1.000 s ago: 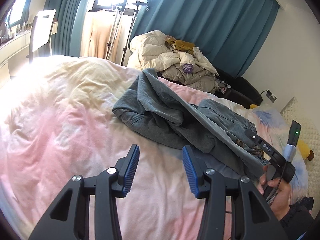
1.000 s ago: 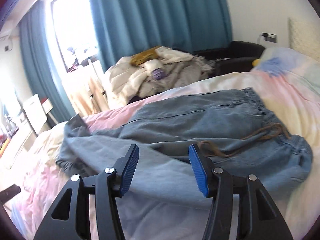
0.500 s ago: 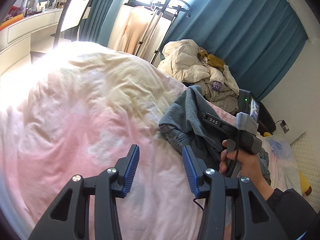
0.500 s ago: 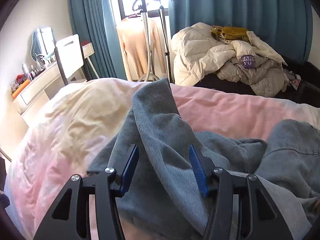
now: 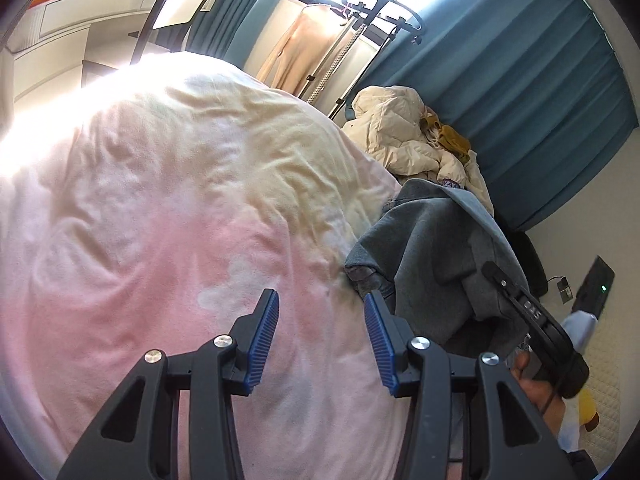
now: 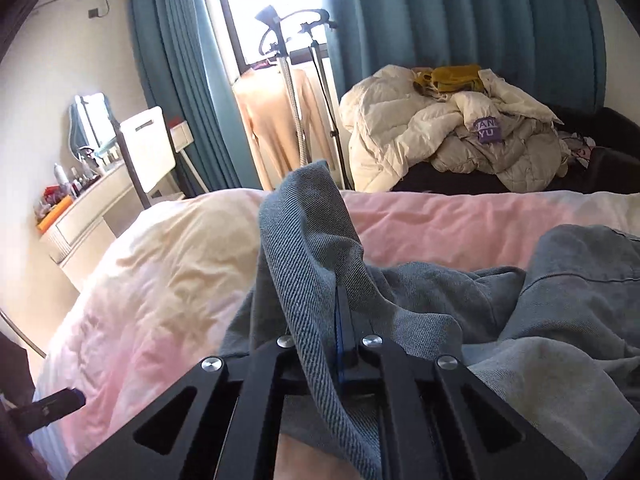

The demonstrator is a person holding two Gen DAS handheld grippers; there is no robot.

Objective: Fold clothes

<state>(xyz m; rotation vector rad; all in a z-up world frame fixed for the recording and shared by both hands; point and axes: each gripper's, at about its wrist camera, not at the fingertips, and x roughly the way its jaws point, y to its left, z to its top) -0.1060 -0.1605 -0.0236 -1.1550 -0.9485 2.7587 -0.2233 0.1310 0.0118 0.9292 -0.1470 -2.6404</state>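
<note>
Grey-blue denim trousers (image 6: pixel 520 320) lie crumpled on the pink and cream bed cover (image 6: pixel 160 280). My right gripper (image 6: pixel 340 336) is shut on a raised fold of one trouser leg (image 6: pixel 304 240), which stands up in front of it. In the left wrist view the trousers (image 5: pixel 432 256) are bunched at the right, with the right gripper's black body (image 5: pixel 536 320) behind them. My left gripper (image 5: pixel 320 336) is open and empty above bare bed cover (image 5: pixel 180 220), just left of the trousers' edge.
A pile of cream padded jackets (image 6: pixel 460 136) lies on a dark sofa beyond the bed. A garment steamer stand (image 6: pixel 296 92) with a beige dress stands at the teal curtains. A white dressing table (image 6: pixel 80 216) and chair are at the left.
My right gripper has closed on the trouser-leg fold that stood between its open fingers. My left gripper has swung further left over the bed cover and stays open.
</note>
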